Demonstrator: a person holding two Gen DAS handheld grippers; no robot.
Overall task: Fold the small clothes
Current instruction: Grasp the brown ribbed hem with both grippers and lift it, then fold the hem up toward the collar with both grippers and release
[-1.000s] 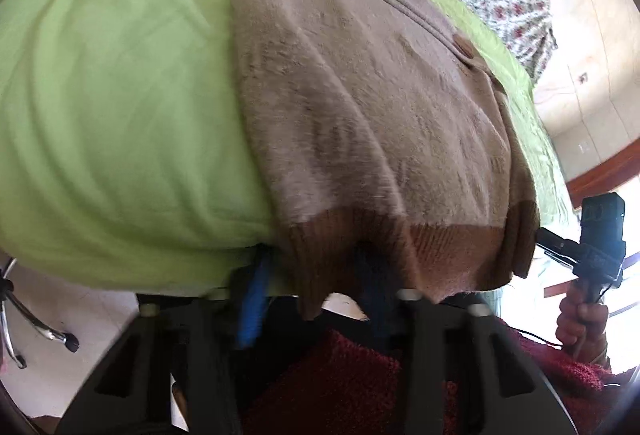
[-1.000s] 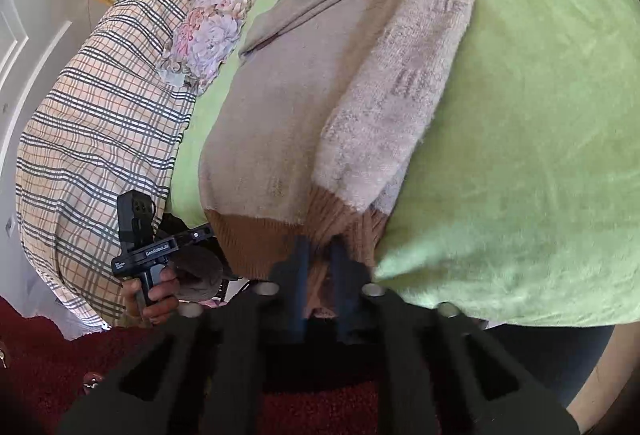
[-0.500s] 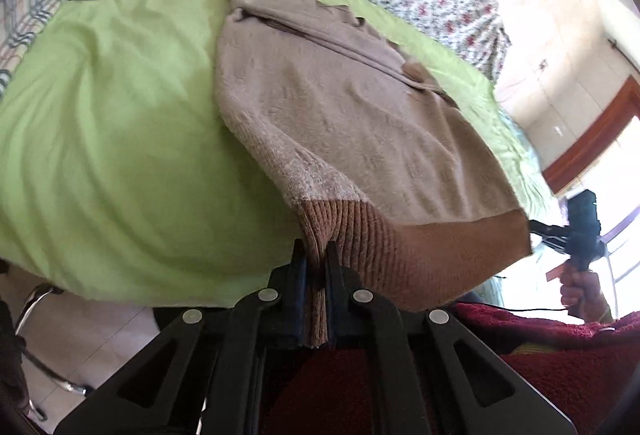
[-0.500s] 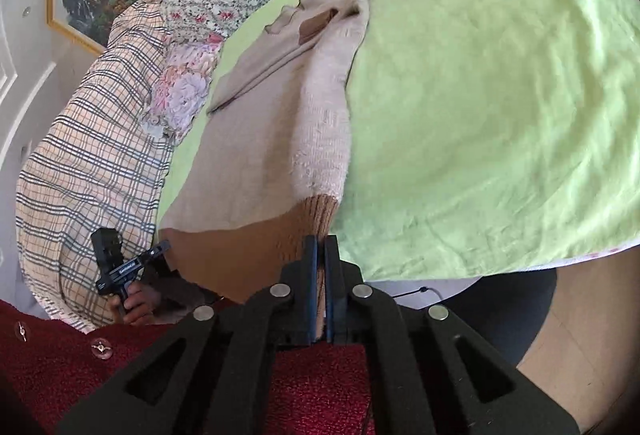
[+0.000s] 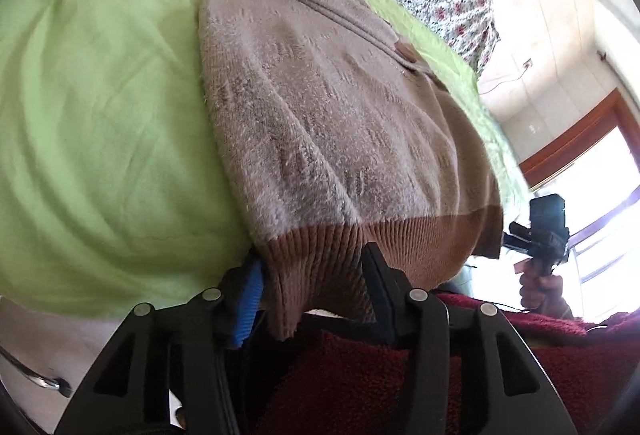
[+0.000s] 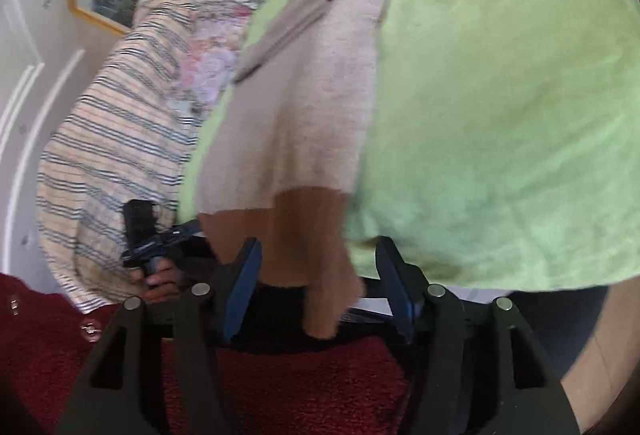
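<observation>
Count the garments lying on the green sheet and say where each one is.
1. A single beige sweater lies lengthwise on the green sheet, its brown ribbed hem hanging over the near edge between the open fingers of both grippers. Anything beneath it would be hidden.

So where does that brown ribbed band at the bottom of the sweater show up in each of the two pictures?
Left wrist view: the brown ribbed hem runs across the lower middle, draped between the open left tool.
Right wrist view: it hangs at lower centre, between the open right tool.
Shared landmark: the lime-green blanket under the sweater.
</observation>
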